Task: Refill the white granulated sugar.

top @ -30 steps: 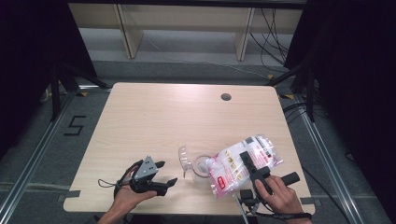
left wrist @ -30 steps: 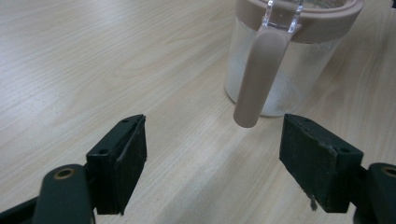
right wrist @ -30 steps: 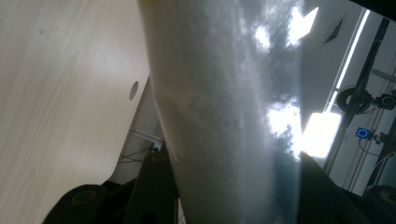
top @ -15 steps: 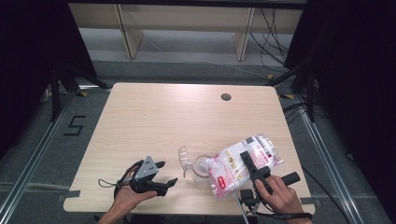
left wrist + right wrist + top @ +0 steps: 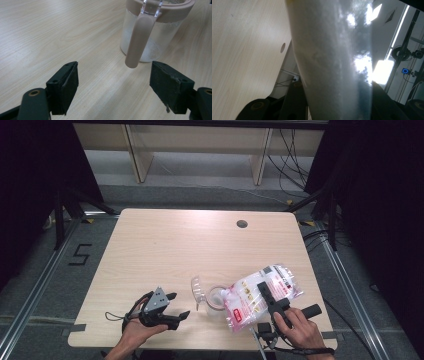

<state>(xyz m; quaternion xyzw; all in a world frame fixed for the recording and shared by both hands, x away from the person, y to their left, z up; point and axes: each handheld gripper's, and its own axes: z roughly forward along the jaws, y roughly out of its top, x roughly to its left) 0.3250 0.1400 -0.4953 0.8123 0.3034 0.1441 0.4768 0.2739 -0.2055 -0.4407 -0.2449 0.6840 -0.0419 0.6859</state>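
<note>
While my right gripper (image 5: 264,293) is clamping the bag (image 5: 260,296) and tilting its mouth over the jar (image 5: 216,298) near the table's (image 5: 165,245) front edge, I am judging that the white grains are meant to be pouring in. My left gripper (image 5: 177,306) is waiting beside the jar, jaws wide and empty, lined up on its handle (image 5: 138,41) to steady it.

I am seeing a translucent bag (image 5: 329,62) of white powder standing up between my right gripper's (image 5: 332,105) black jaws, which are pressing against both its sides. The wooden table (image 5: 242,50) is lying to the left.
</note>
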